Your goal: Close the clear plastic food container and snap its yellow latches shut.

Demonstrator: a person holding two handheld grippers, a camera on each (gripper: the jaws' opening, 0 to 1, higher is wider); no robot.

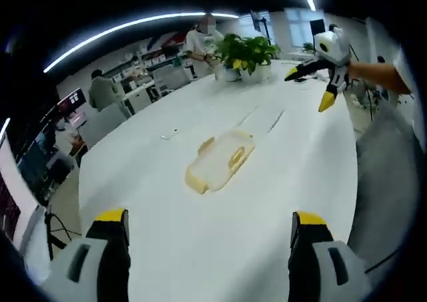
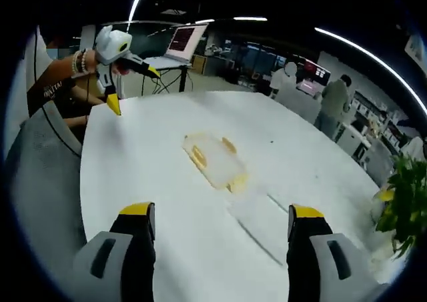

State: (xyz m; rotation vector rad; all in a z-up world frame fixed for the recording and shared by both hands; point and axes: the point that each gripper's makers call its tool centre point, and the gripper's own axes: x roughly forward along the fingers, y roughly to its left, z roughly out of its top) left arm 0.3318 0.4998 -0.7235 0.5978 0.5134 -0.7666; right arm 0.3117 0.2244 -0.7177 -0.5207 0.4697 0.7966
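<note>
Fingers of left gripper (image 1: 210, 239) and right gripper (image 2: 222, 234) spread wide, holding nothing. Clear container (image 1: 219, 160) flat mid-table (image 1: 200, 249), well apart from both.

Your food container (image 1: 219, 161) looks soft and blurry on the white table (image 1: 200, 249), so you can't tell if its lid is down or if the yellow latches (image 1: 237, 157) are snapped. In the right gripper view the container (image 2: 215, 159) is just as fuzzy. A small thing (image 1: 169, 135) lies on the table past it, too tiny to name. Your left gripper (image 1: 209, 230) is cut off by the bottom edge. So is your right gripper (image 2: 221, 222). The plant (image 2: 405, 205) is cut off at the side.
</note>
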